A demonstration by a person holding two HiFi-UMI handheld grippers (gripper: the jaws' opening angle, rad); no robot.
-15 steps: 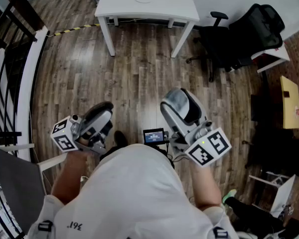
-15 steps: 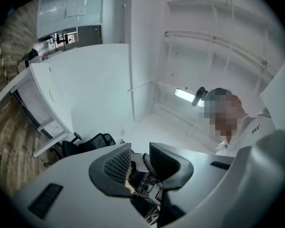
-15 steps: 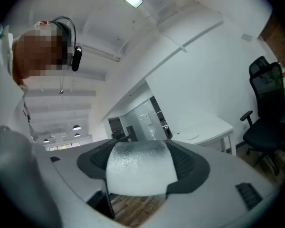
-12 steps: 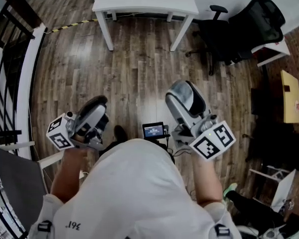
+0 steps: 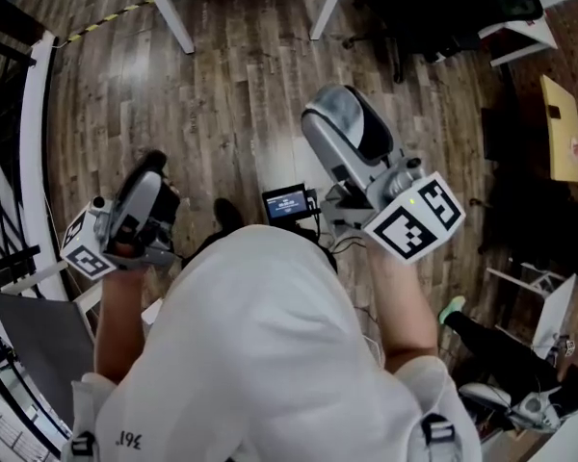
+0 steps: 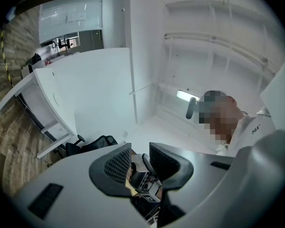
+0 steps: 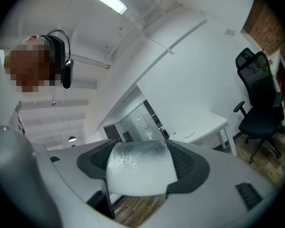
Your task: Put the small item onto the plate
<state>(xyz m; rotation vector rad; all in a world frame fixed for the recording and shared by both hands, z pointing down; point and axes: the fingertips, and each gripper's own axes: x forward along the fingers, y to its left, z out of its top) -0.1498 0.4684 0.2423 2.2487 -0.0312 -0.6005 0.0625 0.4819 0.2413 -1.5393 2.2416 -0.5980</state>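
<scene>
Step in hand: transport. We read the right gripper (image 5: 339,123) as carrying the frosted white translucent rounded item (image 7: 140,167); its jaws stand wide and pinch the item on both sides. The left gripper (image 6: 140,159) has its jaws a narrow gap apart with nothing between them.

Both grippers are held up in front of the person, over the wooden plank floor (image 5: 241,94), well away from the white rectangular table (image 7: 202,125).

Next move, as we judge it: carry the item to the flat round white disc (image 7: 189,133) on that table, probably the plate, lower it, then spread the jaws.

Count:
- 2 grippers
- 1 item
- 1 table
- 1 disc
- 1 black office chair (image 7: 259,91)
</scene>
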